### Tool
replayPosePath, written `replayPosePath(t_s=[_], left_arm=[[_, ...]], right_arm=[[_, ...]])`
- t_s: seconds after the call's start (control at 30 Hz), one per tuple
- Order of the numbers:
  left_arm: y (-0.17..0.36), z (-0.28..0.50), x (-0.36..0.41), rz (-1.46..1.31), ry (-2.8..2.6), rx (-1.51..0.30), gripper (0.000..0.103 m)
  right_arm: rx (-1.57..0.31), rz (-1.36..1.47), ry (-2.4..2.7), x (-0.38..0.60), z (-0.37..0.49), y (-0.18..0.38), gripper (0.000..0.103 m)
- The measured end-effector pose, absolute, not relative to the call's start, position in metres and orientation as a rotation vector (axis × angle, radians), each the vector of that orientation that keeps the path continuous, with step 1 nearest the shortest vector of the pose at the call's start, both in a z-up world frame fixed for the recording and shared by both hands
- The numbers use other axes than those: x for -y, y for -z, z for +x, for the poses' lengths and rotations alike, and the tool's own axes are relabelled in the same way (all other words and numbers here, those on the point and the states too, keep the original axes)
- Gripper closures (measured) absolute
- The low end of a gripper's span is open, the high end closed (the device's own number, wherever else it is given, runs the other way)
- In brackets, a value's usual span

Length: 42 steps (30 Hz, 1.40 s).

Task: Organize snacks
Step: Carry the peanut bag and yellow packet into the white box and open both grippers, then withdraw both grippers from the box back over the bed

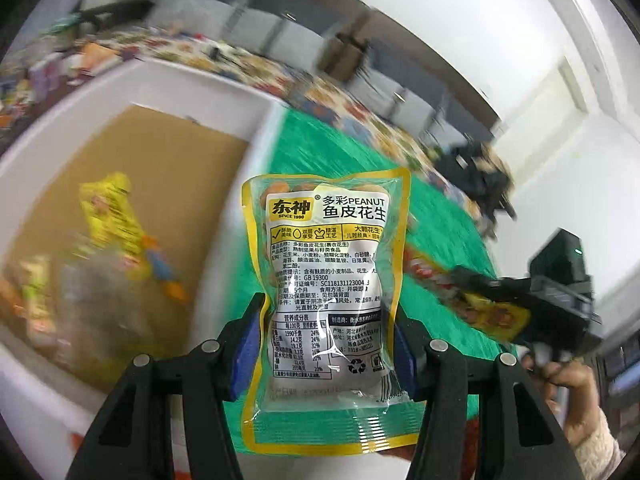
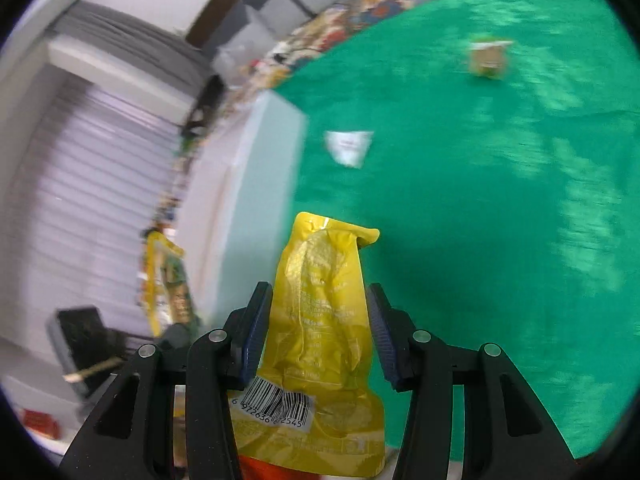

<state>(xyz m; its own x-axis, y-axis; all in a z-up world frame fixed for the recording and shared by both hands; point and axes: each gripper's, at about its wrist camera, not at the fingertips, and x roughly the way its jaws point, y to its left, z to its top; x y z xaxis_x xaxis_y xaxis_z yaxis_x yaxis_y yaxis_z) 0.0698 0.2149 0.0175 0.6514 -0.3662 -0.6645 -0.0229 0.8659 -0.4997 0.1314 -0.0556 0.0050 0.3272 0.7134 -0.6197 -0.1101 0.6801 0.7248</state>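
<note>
nearby, a white bin (image 1: pixel 224 92) borders green cloth (image 2: pixel 480 240) holding two packets (image 2: pixel 349 147).

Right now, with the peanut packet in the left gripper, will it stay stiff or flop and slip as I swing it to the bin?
The peanut packet stands upright above the left gripper, so probably fairly stiff. Its glossy film looks slippery and might slide if swung fast. Visible nuts inside suggest some weight, likely shifting toward the bottom.

A lived-in home room: a floral bedspread (image 1: pixel 256 68), a green cloth (image 2: pixel 480 200), white window blinds (image 2: pixel 80 200) and a white door (image 1: pixel 540 120).
</note>
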Motion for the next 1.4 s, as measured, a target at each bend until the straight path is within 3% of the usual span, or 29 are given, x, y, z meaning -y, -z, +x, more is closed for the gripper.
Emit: replayPosePath(t_s=[0.23, 0.33, 0.4, 0.43, 0.47, 0.6, 0.83, 1.07, 1.27, 1.4], left_arm=[[-0.014, 0.056, -0.319, -0.488, -0.058, -0.828, 0.047], [-0.001, 0.048, -0.353, -0.453, -0.168, -0.84, 0.04], [0.012, 0.041, -0.368, -0.43, -0.245, -0.861, 0.028], [0.019, 0.039, -0.375, -0.428, -0.279, -0.876, 0.027], [0.024, 0.036, -0.379, -0.435, -0.294, -0.884, 0.027], [0.032, 0.018, -0.381, -0.48, -0.299, -0.874, 0.023], [0.005, 0.037, -0.31, -0.442, -0.105, -0.825, 0.02], [-0.016, 0.072, -0.168, -0.312, 0.18, -0.809, 0.001], [0.051, 0.124, -0.049, -0.131, 0.286, -0.962, 0.001], [0.09, 0.154, -0.009, -0.031, 0.262, -1.013, 0.001]], right_arm=[[-1.088, 0.661, -0.826, -0.079, 0.144, -0.046, 0.053], [-1.095, 0.584, -0.884, -0.14, 0.139, -0.048, 0.052], [-1.082, 0.552, -0.913, -0.17, 0.134, -0.042, 0.049], [-1.072, 0.526, -0.917, -0.182, 0.132, -0.037, 0.046], [-1.065, 0.477, -0.901, -0.191, 0.129, -0.031, 0.037], [-1.039, 0.368, -0.85, -0.182, 0.118, -0.006, 0.035], [-0.932, 0.118, -0.607, -0.061, 0.118, 0.038, 0.035], [-0.966, -0.046, -0.238, 0.095, 0.119, 0.096, 0.035], [-0.917, -0.019, -0.004, 0.181, 0.126, 0.105, 0.035], [-0.92, 0.022, 0.06, 0.212, 0.138, 0.106, 0.035]])
